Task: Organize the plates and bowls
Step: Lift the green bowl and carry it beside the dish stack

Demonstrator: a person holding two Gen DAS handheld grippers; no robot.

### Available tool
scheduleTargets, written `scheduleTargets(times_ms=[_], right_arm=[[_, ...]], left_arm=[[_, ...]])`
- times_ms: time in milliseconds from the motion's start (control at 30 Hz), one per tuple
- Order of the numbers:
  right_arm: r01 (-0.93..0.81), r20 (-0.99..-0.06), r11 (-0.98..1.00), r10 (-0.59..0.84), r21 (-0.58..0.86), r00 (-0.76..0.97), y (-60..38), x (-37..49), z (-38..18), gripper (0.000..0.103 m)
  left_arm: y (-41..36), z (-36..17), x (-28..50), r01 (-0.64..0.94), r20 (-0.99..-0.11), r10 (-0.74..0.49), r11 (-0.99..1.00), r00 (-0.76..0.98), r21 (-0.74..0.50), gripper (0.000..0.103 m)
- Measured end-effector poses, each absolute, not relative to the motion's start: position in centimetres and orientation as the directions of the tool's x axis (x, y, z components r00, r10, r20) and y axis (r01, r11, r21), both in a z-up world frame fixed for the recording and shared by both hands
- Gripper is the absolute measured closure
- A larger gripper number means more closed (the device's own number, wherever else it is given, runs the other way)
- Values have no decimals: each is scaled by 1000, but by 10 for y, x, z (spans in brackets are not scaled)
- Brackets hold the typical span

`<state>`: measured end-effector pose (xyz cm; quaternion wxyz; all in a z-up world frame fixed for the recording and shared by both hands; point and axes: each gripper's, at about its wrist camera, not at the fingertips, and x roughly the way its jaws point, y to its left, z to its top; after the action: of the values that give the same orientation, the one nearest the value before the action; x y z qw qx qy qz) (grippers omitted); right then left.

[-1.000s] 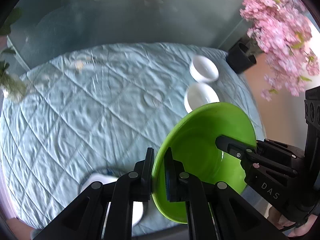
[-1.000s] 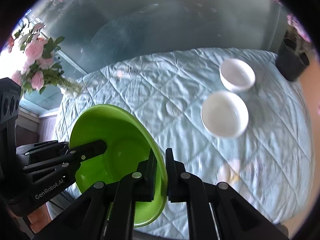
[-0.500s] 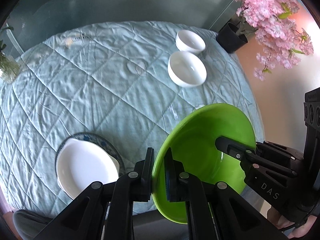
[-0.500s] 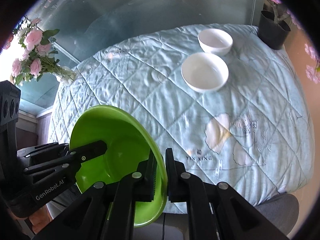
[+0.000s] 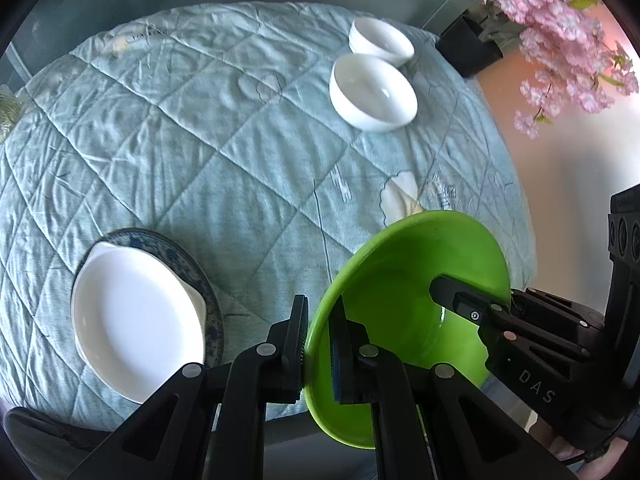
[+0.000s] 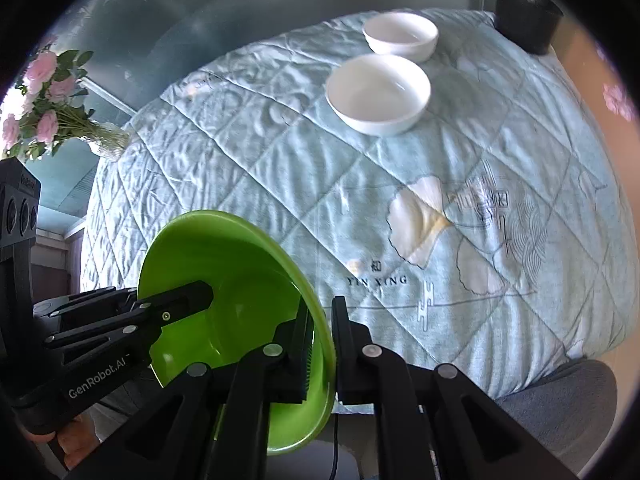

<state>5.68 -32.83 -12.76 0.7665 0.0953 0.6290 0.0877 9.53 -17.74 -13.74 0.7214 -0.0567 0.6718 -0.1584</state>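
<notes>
left wrist view: white oval dish [image 5: 136, 320] sits on a blue-rimmed plate [image 5: 208, 292], long axis running near-to-far
left gripper [image 5: 318, 340]: clamped on the green bowl [image 5: 404, 320] rim
green bowl: glossy, tilted on edge off the table's near edge
right gripper [image 6: 320, 344]: pinching the opposite rim

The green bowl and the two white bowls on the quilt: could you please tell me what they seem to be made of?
The green bowl, gripped at opposite rims by the left claw and right claw, looks like thin plastic or melamine: uniform saturated colour, soft sheen. The nearer white bowl and farther white bowl look like glazed ceramic: thick rims, bright glossy highlights. None is certain.
</notes>
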Motion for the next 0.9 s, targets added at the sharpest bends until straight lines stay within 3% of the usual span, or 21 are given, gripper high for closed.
scheduleTargets(times_ms=[900], right_arm=[[75,-968,969,225,234,111,-341,59,-208,92]], left_arm=[[-191,-231,92,111,-957,-289,951,-8,-288,96]])
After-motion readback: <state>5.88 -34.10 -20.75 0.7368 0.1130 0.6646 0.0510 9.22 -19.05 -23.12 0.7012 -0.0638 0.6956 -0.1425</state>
